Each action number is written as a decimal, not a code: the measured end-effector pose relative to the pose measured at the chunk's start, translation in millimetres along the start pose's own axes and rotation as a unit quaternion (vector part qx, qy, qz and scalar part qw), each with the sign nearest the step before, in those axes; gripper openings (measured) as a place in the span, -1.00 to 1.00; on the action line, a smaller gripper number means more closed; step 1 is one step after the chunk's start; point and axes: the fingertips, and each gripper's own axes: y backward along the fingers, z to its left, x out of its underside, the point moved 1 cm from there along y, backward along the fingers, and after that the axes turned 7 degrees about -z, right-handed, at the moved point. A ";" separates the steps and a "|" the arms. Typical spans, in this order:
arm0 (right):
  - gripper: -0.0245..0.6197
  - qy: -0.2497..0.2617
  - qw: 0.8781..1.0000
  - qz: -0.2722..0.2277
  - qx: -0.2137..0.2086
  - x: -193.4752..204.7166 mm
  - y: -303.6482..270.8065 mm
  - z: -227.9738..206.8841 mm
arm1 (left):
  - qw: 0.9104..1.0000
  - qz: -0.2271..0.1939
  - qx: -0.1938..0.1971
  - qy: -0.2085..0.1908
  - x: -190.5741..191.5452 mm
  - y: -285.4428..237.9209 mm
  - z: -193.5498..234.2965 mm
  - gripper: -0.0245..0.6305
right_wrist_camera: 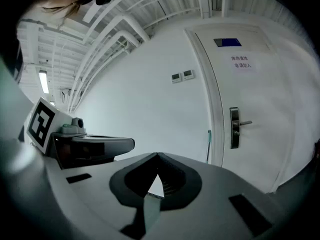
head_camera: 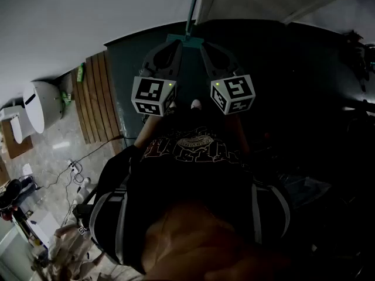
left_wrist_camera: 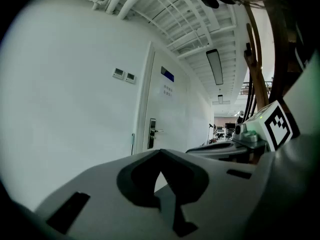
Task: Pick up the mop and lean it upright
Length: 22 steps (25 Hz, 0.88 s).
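Note:
The mop stands upright against the white wall, its thin teal handle (head_camera: pixel 191 13) rising from a teal head (head_camera: pixel 183 39) on the dark floor. The same handle shows beside the door frame in the left gripper view (left_wrist_camera: pixel 132 144) and in the right gripper view (right_wrist_camera: pixel 208 146). My left gripper (head_camera: pixel 176 44) and right gripper (head_camera: pixel 205 47) are side by side just short of the mop head, pointing at the wall. Both are shut with nothing between the jaws; their tips meet in each gripper's own view (left_wrist_camera: pixel 160 152) (right_wrist_camera: pixel 158 155). Neither touches the mop.
A white door with a metal handle (right_wrist_camera: pixel 236 127) is right of the mop. Wooden slats (head_camera: pixel 96 98) lie on the floor at left, past them a white fixture (head_camera: pixel 40 105), cables (head_camera: pixel 76 170) and clutter. Dark equipment (head_camera: pixel 357 57) fills the right side.

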 end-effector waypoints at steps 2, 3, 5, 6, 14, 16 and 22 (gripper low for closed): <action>-0.87 0.000 1.000 0.002 -0.001 0.2 -3.7 1.9 | 1.000 0.002 0.003 0.002 1.8 -0.2 3.3 -0.78; -0.87 0.000 1.000 0.003 -0.001 0.2 -5.3 2.6 | 1.000 0.003 0.005 0.002 2.6 -0.5 4.4 -0.78; -0.87 -0.001 1.000 0.002 -0.001 0.0 -7.8 3.5 | 1.000 0.003 0.010 0.002 3.6 -1.0 5.4 -0.78; -0.86 -0.002 1.000 0.001 -0.001 -0.4 -8.4 3.9 | 1.000 0.003 0.012 0.002 4.1 -0.9 5.5 -0.78; -0.86 -0.009 1.000 -0.010 0.014 -1.9 -18.7 7.9 | 1.000 0.005 0.025 0.006 6.8 1.5 18.8 -0.78; -0.86 -0.009 1.000 -0.011 0.022 -1.4 -25.5 10.6 | 1.000 0.006 0.029 0.007 7.2 2.7 28.0 -0.78; -0.86 -0.013 0.999 -0.018 0.049 3.0 -47.4 17.2 | 0.999 0.005 0.048 -0.002 8.7 4.0 56.2 -0.78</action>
